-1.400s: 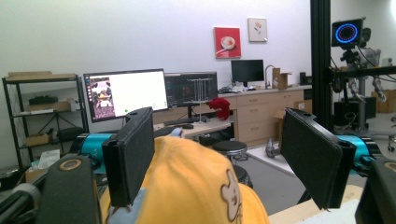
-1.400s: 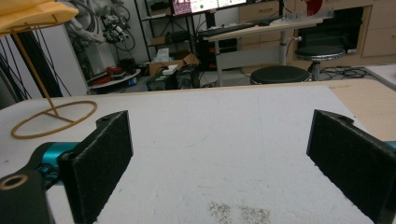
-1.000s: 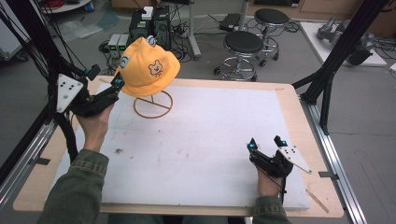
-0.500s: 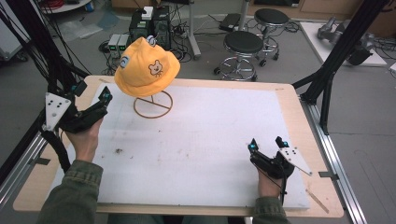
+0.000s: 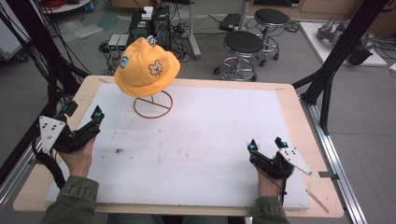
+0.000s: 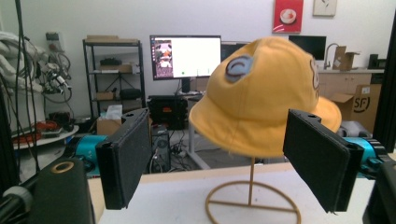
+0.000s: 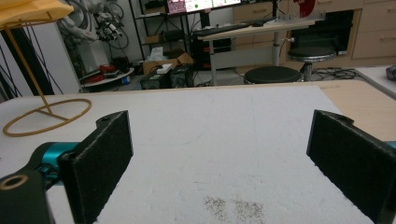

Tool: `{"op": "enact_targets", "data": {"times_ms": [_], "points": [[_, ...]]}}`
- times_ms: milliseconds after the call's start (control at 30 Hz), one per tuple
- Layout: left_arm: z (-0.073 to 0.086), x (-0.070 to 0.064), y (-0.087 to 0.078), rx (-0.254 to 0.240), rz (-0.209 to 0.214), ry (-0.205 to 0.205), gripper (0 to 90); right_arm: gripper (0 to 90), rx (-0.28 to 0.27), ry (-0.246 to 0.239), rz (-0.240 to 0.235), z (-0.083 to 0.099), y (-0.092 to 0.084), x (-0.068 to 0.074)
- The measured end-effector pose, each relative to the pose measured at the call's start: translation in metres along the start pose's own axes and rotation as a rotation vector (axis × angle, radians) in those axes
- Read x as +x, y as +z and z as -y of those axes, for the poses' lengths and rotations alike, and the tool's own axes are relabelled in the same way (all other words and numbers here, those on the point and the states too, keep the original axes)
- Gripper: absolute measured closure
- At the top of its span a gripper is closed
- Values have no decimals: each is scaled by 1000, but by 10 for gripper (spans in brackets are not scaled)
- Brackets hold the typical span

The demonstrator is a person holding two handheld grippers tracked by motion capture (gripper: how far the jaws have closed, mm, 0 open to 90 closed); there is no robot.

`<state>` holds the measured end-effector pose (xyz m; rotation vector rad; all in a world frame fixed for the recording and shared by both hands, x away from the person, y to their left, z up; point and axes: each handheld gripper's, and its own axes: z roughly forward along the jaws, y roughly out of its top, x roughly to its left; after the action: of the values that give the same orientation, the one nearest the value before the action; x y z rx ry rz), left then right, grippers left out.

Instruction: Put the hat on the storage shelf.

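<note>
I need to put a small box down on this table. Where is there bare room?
The white foam mat is bare across its middle, between the left gripper and right gripper, and over its far right. The far left is crowded: the yellow fabric bucket hat sits on its gold wire stand.

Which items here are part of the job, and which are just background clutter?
In play:
- yellow hat, sitting on the stand
- wire stand under it
- left gripper, open, nearest the hat
- right gripper, open, resting apart on the white mat

Just lying about:
- two stools behind the table
- computer boxes and cables on the floor
</note>
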<state>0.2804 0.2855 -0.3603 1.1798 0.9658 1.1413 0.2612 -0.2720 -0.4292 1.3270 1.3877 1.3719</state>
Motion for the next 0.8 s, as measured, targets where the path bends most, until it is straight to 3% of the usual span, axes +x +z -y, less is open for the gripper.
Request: {"op": "enact_targets", "data": {"times_ms": [233,367,800], "points": [[20,6,-15,24,-21,-11,236,58,1,-2,-4,0,0,0],[27,7,-21,13,-35,-20,241,58,0,-4,-4,0,0,0],[50,11,-31,50,-53,-34,254,58,2,-7,0,0,-1,0]]}}
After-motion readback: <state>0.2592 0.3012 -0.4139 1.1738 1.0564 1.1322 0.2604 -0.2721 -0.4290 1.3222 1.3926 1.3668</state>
